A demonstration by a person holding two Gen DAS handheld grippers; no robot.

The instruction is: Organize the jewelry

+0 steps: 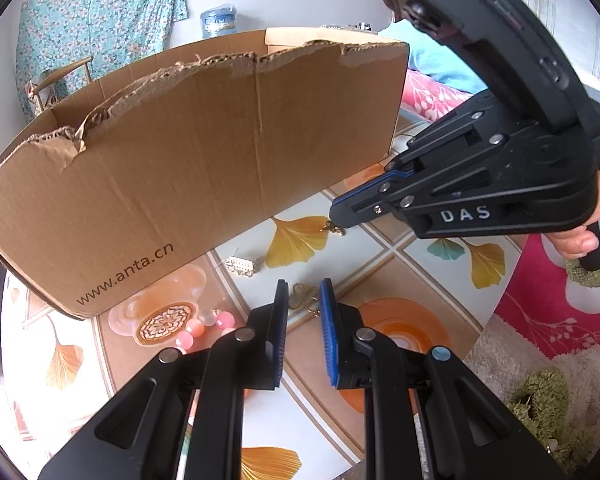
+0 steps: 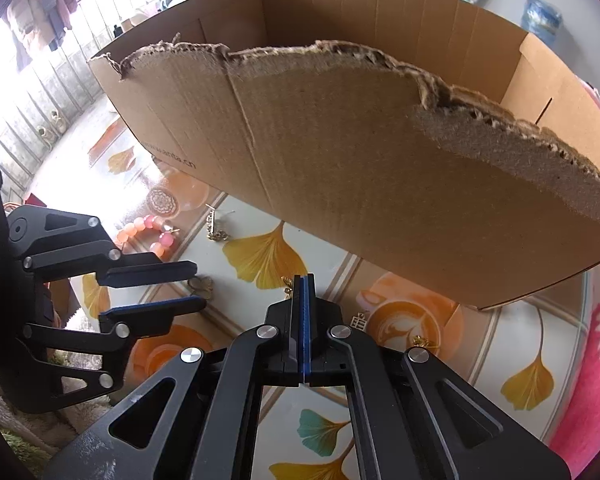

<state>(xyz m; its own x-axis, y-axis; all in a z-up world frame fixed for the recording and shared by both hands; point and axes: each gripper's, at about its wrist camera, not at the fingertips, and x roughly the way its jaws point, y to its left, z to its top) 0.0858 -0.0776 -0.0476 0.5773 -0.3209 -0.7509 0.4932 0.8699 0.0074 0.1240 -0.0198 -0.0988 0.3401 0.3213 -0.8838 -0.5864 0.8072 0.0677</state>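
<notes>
My right gripper (image 2: 304,280) is shut, its pads pressed together, with a small gold piece (image 2: 287,285) poking out at its tip. The left wrist view shows that right gripper (image 1: 332,218) at the table with the gold piece (image 1: 335,229) under its tip. My left gripper (image 1: 304,286) is open, and a gold clover-shaped piece (image 1: 304,299) lies on the table below the gap. Seen from the right, the left gripper (image 2: 187,286) has the clover piece (image 2: 201,285) just beyond its fingertips. Pink bead bracelet (image 1: 203,328) and a rectangular earring (image 1: 239,266) lie nearby.
A torn-rimmed cardboard box (image 1: 203,152) stands on the ginkgo-patterned round table (image 1: 380,248) just behind the jewelry. Two more gold charms (image 2: 358,322) lie right of my right gripper. The table edge (image 1: 496,304) is close, with a pink rug (image 1: 560,320) beyond.
</notes>
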